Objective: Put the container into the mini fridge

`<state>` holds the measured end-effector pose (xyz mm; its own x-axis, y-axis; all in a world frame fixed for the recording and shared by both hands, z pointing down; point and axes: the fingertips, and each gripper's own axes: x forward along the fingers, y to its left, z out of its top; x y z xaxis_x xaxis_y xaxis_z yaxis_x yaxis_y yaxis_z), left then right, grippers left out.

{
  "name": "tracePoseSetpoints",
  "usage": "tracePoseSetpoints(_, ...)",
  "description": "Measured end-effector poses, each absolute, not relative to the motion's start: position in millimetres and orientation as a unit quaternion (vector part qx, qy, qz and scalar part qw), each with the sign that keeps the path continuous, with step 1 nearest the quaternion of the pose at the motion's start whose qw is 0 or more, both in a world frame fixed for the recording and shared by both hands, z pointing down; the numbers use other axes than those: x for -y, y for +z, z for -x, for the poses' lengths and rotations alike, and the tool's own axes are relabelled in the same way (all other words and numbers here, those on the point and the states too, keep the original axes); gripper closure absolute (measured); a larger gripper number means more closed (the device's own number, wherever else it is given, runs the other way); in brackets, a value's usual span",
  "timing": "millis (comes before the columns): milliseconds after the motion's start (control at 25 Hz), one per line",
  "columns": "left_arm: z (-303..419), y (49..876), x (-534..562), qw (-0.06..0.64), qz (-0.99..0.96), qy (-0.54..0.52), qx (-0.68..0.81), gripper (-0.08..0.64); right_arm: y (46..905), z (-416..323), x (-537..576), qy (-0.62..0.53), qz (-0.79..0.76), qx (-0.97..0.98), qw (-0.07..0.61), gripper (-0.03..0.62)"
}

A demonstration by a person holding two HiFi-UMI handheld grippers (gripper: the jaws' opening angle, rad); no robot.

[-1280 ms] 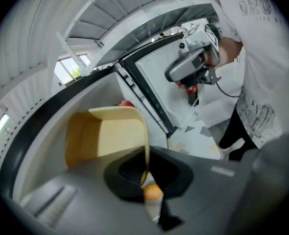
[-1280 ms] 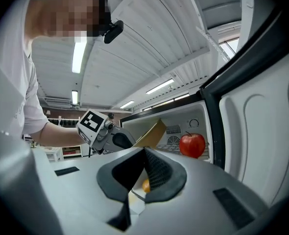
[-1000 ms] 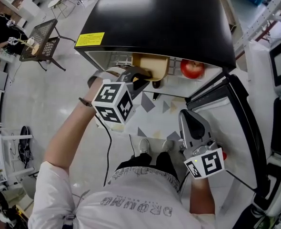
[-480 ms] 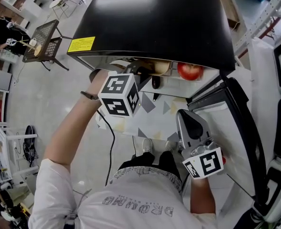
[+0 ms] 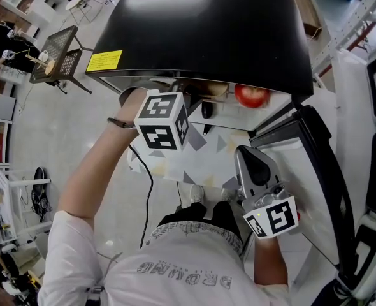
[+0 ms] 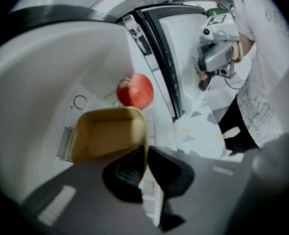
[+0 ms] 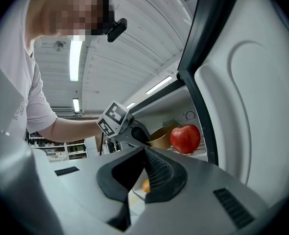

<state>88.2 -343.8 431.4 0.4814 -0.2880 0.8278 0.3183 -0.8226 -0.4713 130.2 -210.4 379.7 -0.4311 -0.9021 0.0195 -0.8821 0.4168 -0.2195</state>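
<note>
A tan container (image 6: 108, 131) sits on the white shelf inside the black mini fridge (image 5: 207, 24), next to a red apple (image 6: 134, 90). My left gripper (image 6: 146, 153) reaches into the fridge, its jaws opening, with the container's thin right wall still pinched between them. In the head view the left gripper (image 5: 195, 102) is under the fridge's top edge, and only a strip of the container (image 5: 215, 89) shows beside the apple (image 5: 252, 95). My right gripper (image 5: 246, 153) hangs shut and empty in front of the open door (image 5: 315, 145); its own view shows its tips (image 7: 144, 153) touching.
The fridge door stands open to the right, its white inner side (image 6: 183, 38) facing me. A white machine (image 5: 373, 107) stands further right. A mesh chair (image 5: 54, 50) stands on the floor at far left. A cable (image 5: 146, 190) hangs from the left gripper.
My left gripper has pushed deeper into the fridge with the container, which now lies mostly hidden under the fridge's top. The right gripper has stayed still.
</note>
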Motion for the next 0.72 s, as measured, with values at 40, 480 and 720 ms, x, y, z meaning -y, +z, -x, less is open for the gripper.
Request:
tracePoseSetpoints(40,-89,432,344,0.297,0.806,-0.512,0.01,0.532,380,-131,211,-0.099,0.531,-0.84,0.051,0.592)
tracePoseSetpoints(480,-90,428,347,0.302,0.804,-0.512,0.0,0.473,381,-132,212,-0.1,0.53,-0.841,0.052,0.592)
tracePoseSetpoints(720,-90,421,347,0.313,0.813,-0.49,-0.029,0.419,382,-131,211,-0.098,0.529,-0.841,0.05,0.592)
